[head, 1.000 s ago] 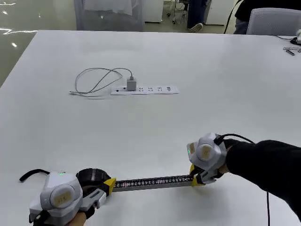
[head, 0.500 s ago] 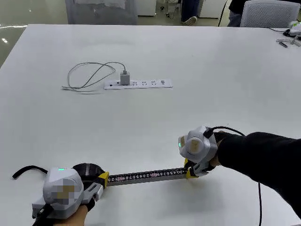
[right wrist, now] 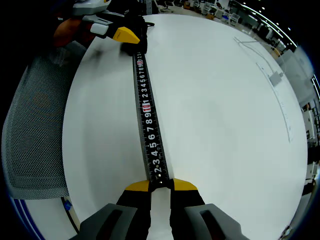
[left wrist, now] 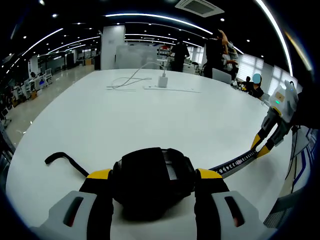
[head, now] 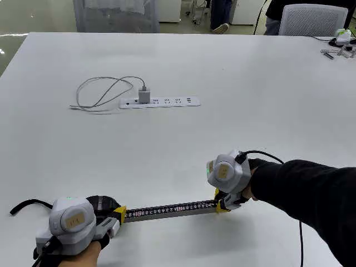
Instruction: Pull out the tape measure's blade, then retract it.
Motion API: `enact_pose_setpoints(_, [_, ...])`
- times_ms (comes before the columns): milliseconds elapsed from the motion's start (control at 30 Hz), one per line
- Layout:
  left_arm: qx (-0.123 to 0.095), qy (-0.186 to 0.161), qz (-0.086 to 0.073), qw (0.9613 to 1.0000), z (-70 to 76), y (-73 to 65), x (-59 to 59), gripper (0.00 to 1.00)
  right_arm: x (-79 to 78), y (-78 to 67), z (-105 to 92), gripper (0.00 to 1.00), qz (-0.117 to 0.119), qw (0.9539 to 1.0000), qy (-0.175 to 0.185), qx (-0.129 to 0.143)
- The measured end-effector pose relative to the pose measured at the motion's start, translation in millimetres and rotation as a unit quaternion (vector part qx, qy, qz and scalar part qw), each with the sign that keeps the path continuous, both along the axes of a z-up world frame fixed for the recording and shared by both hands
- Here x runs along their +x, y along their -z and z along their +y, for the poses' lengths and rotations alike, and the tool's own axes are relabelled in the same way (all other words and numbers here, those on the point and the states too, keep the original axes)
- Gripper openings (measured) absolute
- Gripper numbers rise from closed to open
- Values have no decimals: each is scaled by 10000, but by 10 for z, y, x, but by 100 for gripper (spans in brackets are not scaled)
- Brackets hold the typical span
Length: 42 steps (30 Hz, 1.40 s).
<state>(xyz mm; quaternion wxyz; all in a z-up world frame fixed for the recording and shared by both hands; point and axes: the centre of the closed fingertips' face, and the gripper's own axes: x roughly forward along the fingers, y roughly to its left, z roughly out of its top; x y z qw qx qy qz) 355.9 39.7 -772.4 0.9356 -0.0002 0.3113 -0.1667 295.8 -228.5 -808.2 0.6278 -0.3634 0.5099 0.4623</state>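
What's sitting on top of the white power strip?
A white charger sits plugged into the power strip near its left end, its cable looping off across the table. The socket under the charger is hidden.

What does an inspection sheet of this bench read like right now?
surface: white table; blade lies flat on it.
job's things: tape measure case in the left tool; blade drawn out to the right tool.
clutter: power strip with charger plugged in.
tools: left tool shut on case; right tool shut on blade's tip.
cables: white cable looped beside the strip; black cable at right tool.
surroundings: chair, people beyond the table.
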Motion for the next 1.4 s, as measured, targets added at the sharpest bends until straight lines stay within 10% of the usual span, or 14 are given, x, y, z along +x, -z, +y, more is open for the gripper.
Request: enact_pose_setpoints(1400, [-22,78,42,10000,-1,16,3,61,6,8,37,9,70,9998,109,-115])
